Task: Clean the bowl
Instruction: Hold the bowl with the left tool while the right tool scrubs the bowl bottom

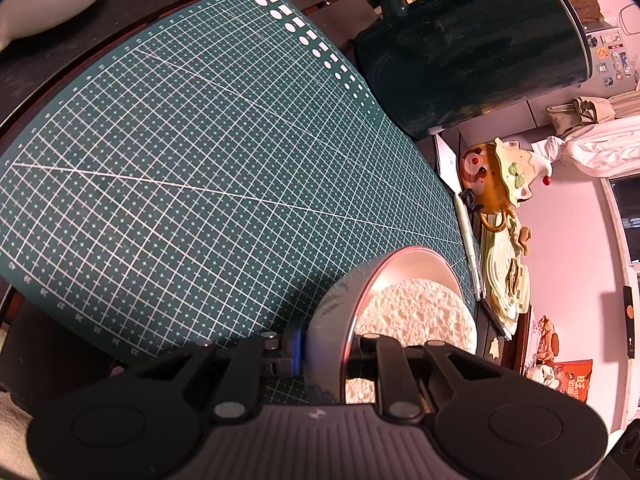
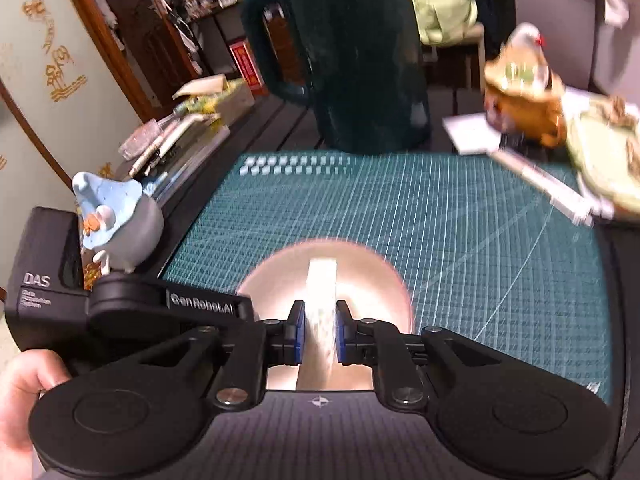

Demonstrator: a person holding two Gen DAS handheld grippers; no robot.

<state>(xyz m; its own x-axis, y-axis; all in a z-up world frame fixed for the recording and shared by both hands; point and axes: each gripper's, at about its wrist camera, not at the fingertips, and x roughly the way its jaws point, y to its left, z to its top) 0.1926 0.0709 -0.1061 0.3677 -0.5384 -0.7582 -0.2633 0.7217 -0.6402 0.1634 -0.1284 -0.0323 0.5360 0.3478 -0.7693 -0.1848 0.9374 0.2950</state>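
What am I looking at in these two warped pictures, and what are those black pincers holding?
Each picture comes from a fisheye camera on a handheld two-finger tool; a person carries one in each hand. In the left view, the left tool pinches the rim of a tilted metal bowl with a white sponge inside it. In the right view, the right tool grips that sponge edge-on, down in the bowl. Below lies a green cutting mat, a dark jug behind it.

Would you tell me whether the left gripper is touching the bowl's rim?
Touching. The left wrist view shows the left gripper closed across the bowl wall, one pad outside and one inside, with no visible gap, while the sponge sits inside.
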